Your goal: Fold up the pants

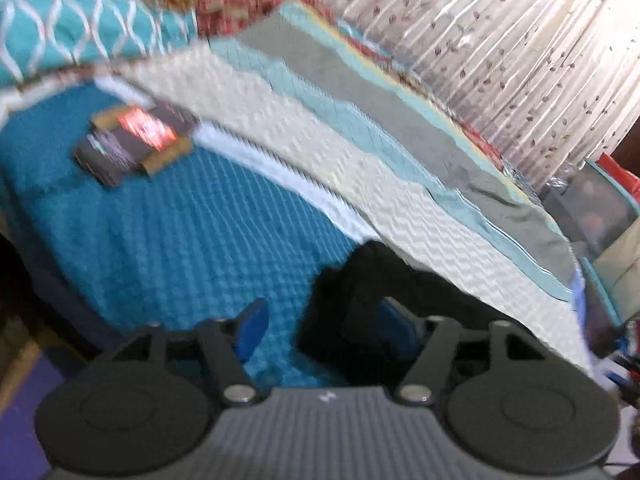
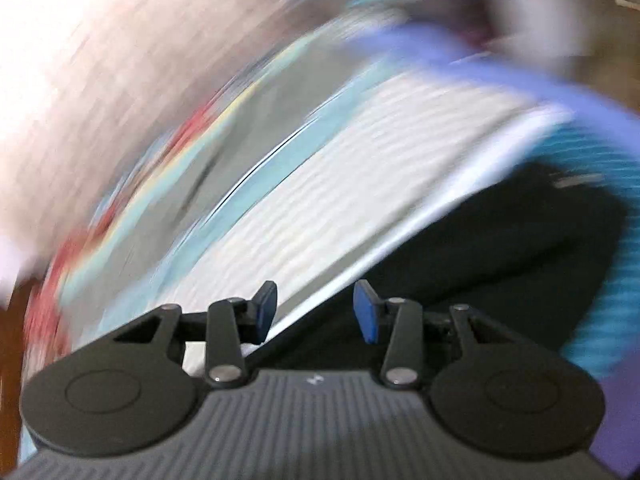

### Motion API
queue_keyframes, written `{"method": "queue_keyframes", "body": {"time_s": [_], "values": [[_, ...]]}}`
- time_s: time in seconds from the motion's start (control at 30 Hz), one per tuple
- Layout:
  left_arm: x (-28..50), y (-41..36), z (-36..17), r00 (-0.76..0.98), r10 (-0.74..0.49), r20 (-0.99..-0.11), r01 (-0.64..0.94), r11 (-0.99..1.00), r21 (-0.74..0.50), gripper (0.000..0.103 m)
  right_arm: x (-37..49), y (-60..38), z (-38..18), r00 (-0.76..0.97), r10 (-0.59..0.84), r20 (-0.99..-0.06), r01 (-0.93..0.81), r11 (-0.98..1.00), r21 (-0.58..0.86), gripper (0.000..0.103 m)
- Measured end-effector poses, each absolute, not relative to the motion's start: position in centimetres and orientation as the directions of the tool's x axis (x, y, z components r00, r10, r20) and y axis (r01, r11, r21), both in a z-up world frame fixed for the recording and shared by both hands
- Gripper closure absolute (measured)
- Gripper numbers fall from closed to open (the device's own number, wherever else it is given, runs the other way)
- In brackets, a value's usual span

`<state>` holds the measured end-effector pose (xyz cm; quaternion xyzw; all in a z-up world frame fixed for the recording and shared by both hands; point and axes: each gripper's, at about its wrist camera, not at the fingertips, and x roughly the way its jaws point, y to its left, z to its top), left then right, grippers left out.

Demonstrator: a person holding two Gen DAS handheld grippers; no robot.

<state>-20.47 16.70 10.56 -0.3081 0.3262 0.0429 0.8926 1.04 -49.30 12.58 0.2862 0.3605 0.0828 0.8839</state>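
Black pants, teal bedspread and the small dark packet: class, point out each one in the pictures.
black pants (image 2: 500, 248), right wrist view, on the middle of the dark cloth.
teal bedspread (image 1: 180, 248), left wrist view, on a bare ribbed part.
small dark packet (image 1: 132, 140), left wrist view, on its middle.

- A home bedroom: a bed spread with a teal waffle-textured blanket (image 1: 168, 240) fills the left wrist view.
- At twelve o'clock from it lie a cream zigzag-knit throw (image 1: 304, 152) and a teal pillow with white wavy lines (image 1: 80, 28).
- At two o'clock hangs a pleated pale curtain with a small leaf print (image 1: 500, 40).
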Motion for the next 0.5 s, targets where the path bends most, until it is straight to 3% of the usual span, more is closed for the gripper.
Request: {"method": "queue_keyframes", "body": {"time_s": [0.07, 0.13, 0.17, 0.3, 0.4, 0.5], "values": [[-19.7, 15.9, 9.3, 0.775, -0.176, -0.607, -0.258, 0.789, -0.558, 0.033, 2.5, -42.0, 13.4, 0.633, 0.465, -0.619, -0.107, 0.845, 0.525, 0.055], [-19.5, 15.1, 8.1, 0.769, -0.216, -0.602, -0.253, 0.761, -0.598, 0.016, 3.3, -33.4, 13.8, 0.514, 0.567, -0.644, -0.304, 0.822, 0.482, 0.048], [-19.4, 14.8, 7.5, 0.766, -0.244, -0.595, -0.246, 0.744, -0.621, 0.016, 3.4, -29.6, 13.9, 0.46, 0.605, -0.65, -0.392, 0.795, 0.463, 0.046], [-19.0, 13.2, 6.0, 0.753, -0.308, -0.581, -0.221, 0.714, -0.665, 0.01, 2.3, -14.9, 13.7, 0.248, 0.723, -0.645, -0.712, 0.588, 0.385, 0.015], [-18.1, 11.8, 5.2, 0.729, -0.327, -0.601, -0.203, 0.736, -0.646, 0.009, 1.7, -6.6, 12.6, 0.103, 0.752, -0.651, -0.831, 0.425, 0.36, 0.012], [-17.3, 10.5, 4.3, 0.71, -0.331, -0.622, -0.18, 0.769, -0.614, 0.009, 1.6, -0.1, 10.5, 0.002, 0.697, -0.717, -0.885, 0.335, 0.323, 0.012]]}}
